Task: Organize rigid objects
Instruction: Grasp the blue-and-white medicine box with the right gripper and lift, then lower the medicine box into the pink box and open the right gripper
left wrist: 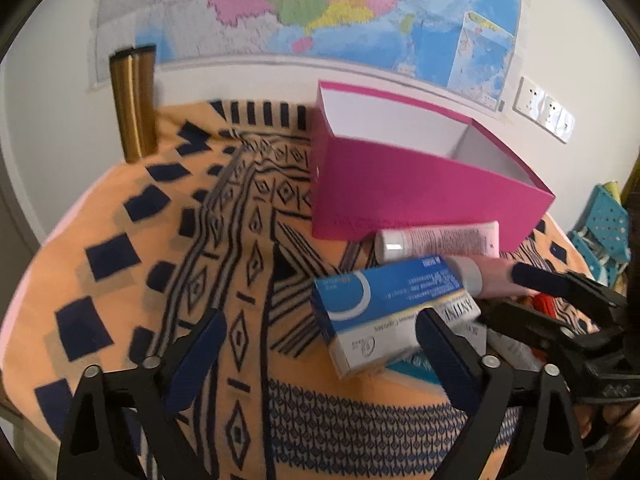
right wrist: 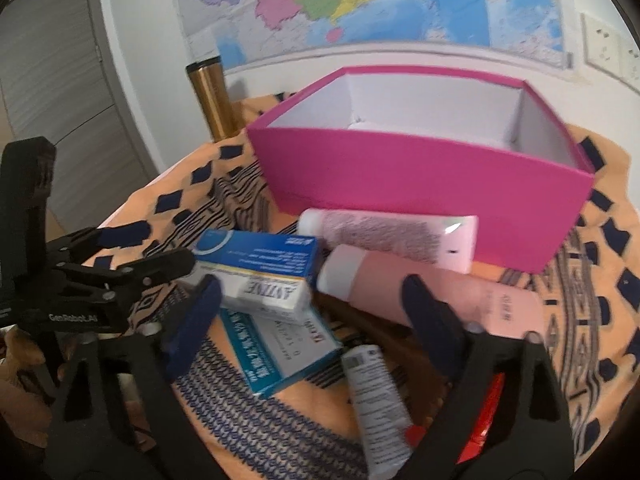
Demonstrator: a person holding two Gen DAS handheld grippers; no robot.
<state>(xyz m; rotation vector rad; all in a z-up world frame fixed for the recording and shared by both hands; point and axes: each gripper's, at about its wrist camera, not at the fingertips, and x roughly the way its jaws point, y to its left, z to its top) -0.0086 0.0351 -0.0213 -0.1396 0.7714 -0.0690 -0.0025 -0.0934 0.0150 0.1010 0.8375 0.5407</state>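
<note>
I have both grippers hovering over the pile, and nothing is held. The left gripper (left wrist: 320, 332) has its fingers wide apart, the right-hand finger (left wrist: 444, 344) just in front of the blue-and-white medicine carton (left wrist: 384, 312) at lower right of the left wrist view. The right gripper (right wrist: 312, 308) is equally spread, its fingers straddling the clutter at the centre of its own view.

The pink box (right wrist: 420, 176) sits open in the upper middle of the right wrist view, white inside and, as far as I can see, with nothing in it. Just in front of its near wall lies a white-capped tube (right wrist: 392, 236), then a larger pink tube (right wrist: 440, 292), a second carton with teal edges (right wrist: 280, 352) under the first, and a small grey tube (right wrist: 376, 396) at the bottom. All rest on the patterned orange cloth (left wrist: 120, 240) covering the desk.

I judge this the very start: picking the first item. The top carton looks like the easiest target. My next move calls for lowering one gripper so its fingers bracket the carton's narrow sides, closing, then lifting clear of the pile before carrying it over the box's near wall.
</note>
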